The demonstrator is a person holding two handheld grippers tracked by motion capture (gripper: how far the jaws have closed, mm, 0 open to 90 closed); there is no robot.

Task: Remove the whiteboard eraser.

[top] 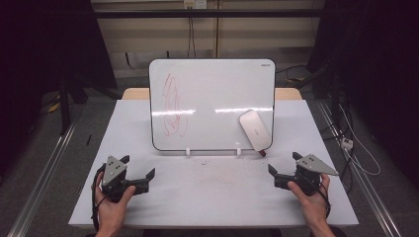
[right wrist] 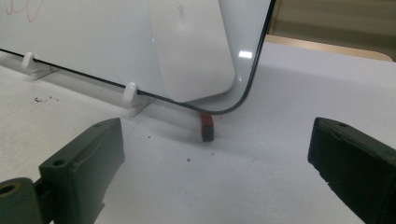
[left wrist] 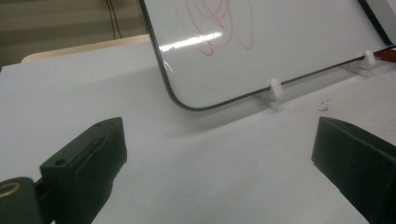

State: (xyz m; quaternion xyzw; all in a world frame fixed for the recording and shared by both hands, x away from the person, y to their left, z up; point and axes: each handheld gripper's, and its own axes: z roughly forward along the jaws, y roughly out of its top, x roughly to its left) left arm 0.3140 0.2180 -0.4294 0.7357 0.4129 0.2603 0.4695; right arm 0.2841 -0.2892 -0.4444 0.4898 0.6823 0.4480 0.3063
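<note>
Most of the red marker (right wrist: pixel 207 127) is hidden behind the whiteboard (top: pixel 212 94); one short end pokes out under the board's lower right corner, and how long it is cannot be told. The board's top is cut off in both gripper views, and the small print at its upper right corner is too small to read. The dark specks on the desk (top: pixel 212 197) in front of the board are too small to identify. Counted: one whiteboard, one white eraser (top: pixel 255 129) clinging to its face at the lower right corner, one red scribble (top: pixel 173 106) on its left half, two white clips (top: pixel 188 152) holding its bottom edge, one marker end, two grippers. The board stands tilted back at the middle of the desk, nearer the far edge. The left gripper (top: pixel 138 168) sits near the desk's front left corner, released, its jaws wide apart with bare desk between them, well apart from the board's lower left corner. The right gripper (top: pixel 284 165) sits near the front right corner, likewise released and empty-handed; the eraser and the marker end lie ahead of it, near but not touching, roughly in line with the gap between its jaws.
</note>
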